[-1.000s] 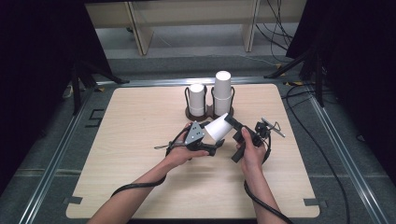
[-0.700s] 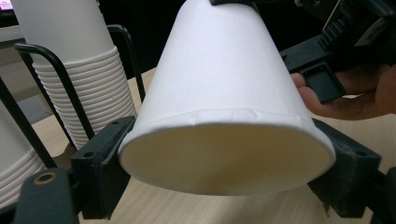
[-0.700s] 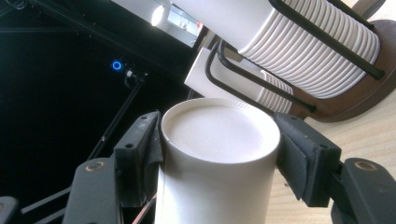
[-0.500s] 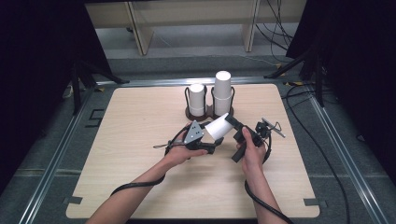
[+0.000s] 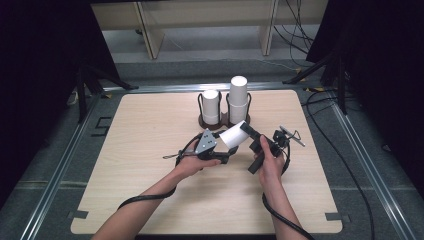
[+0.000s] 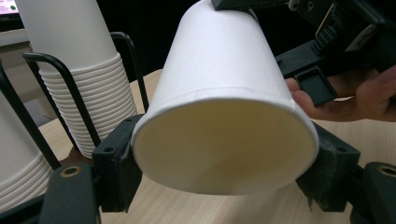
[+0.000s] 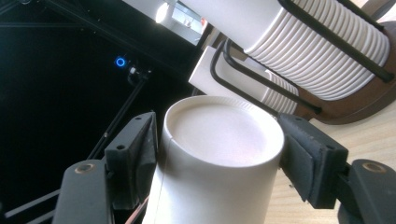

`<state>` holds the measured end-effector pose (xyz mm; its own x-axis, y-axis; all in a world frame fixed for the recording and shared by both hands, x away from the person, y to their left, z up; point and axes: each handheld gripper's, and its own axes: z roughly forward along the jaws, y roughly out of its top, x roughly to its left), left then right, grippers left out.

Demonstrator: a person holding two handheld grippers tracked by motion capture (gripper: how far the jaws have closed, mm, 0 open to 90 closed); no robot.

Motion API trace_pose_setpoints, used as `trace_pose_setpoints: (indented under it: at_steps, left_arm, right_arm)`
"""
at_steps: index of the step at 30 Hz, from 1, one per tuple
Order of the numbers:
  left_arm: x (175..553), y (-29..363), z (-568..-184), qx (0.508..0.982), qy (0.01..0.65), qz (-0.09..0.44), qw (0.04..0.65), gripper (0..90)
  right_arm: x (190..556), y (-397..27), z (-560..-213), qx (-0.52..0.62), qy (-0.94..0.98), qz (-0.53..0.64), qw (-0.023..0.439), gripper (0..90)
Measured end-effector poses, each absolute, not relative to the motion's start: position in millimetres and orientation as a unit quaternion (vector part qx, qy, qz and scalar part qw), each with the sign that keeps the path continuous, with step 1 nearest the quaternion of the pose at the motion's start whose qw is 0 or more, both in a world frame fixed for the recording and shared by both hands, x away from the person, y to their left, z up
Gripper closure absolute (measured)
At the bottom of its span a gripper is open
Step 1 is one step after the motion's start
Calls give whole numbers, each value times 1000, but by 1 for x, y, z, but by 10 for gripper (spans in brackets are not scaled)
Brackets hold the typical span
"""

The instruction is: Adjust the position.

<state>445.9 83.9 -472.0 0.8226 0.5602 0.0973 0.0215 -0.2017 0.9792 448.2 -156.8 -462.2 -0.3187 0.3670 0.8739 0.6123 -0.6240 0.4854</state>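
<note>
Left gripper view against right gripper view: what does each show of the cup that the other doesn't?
Left gripper view: the paper cup's open mouth and hollow inside, with the left gripper's fingers, which have just been closing, pressed on its rim, and a hand behind. Right gripper view: the cup's closed base between the right gripper's fingers, which have just been opening and look barely clear of it. Both: the cup, the stacked cups in their wire holder, and the wooden table.

Cup rack [image 5: 223, 120] blocks just beyond grippers; bare table [image 5: 150, 150] left, near side.
</note>
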Motion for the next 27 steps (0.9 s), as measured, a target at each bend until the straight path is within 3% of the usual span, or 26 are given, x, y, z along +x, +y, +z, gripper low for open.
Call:
trace_pose_setpoints:
  at_steps: [14, 15, 27]
  left_arm:
    - [444, 85, -469, 739, 192, 232, 603, 273]
    - [444, 86, -468, 738, 192, 233, 604, 274]
    - [446, 90, -464, 733, 194, 240, 606, 283]
  right_arm:
    - [446, -154, -459, -574, -431, -689, 101, 271]
    - [447, -154, -460, -567, -439, -692, 83, 271]
    - [446, -155, -457, -564, -451, -689, 71, 245]
